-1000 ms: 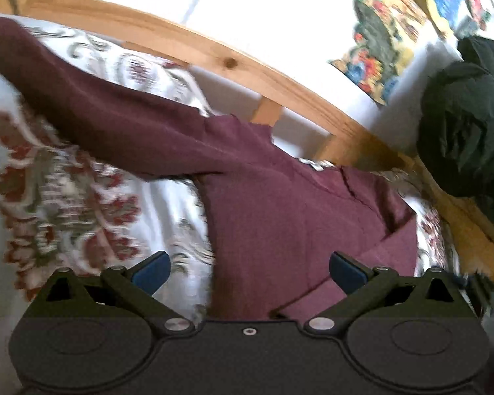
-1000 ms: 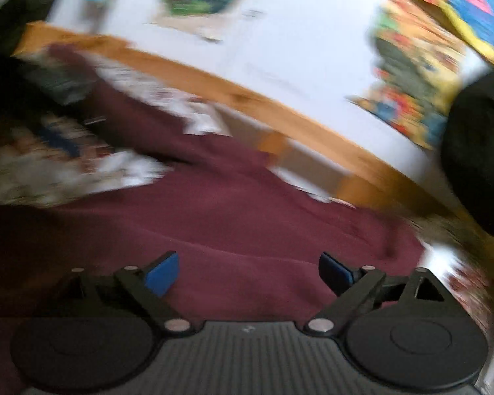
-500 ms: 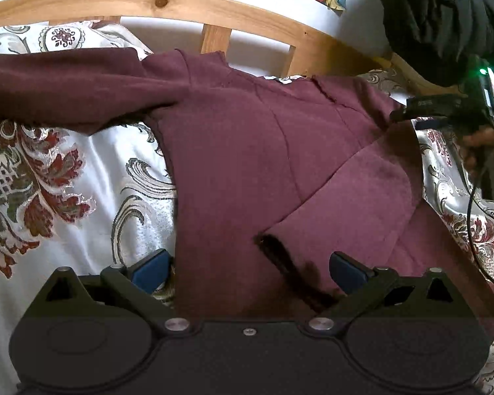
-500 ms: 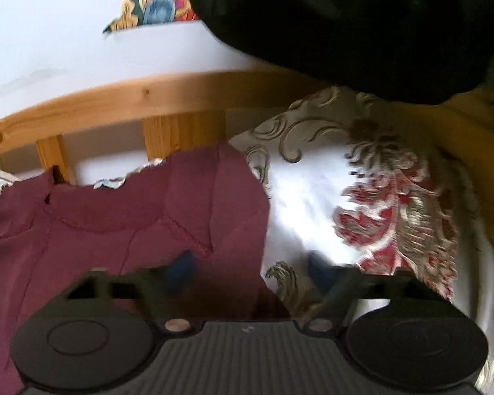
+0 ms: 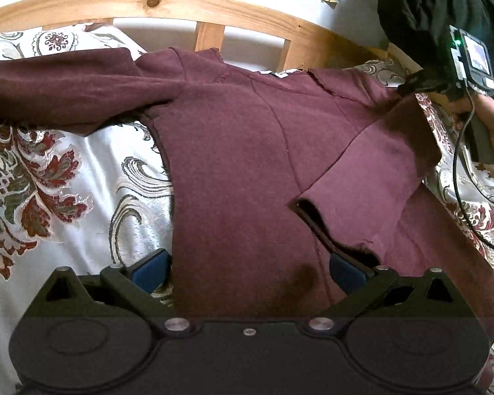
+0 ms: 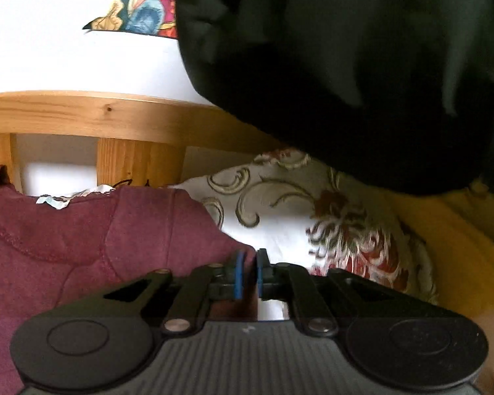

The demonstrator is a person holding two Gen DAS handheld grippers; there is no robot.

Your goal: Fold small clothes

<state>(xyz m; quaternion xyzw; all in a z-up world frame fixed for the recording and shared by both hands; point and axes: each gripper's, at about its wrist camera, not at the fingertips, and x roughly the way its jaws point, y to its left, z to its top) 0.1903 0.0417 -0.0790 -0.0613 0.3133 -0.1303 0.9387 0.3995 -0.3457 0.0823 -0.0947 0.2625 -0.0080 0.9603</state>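
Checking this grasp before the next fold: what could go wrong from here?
1. The right tongs pinch only the shoulder edge of the maroon top, and they read as opening slightly, so the cloth may slip out.
2. The folded sleeve lies loose on top; a pull could undo it.
3. The left tongs are open over the hem, so nothing anchors it.

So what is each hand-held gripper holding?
The right hand-held gripper pinches the maroon sweater at its shoulder edge. The left hand-held gripper holds nothing.
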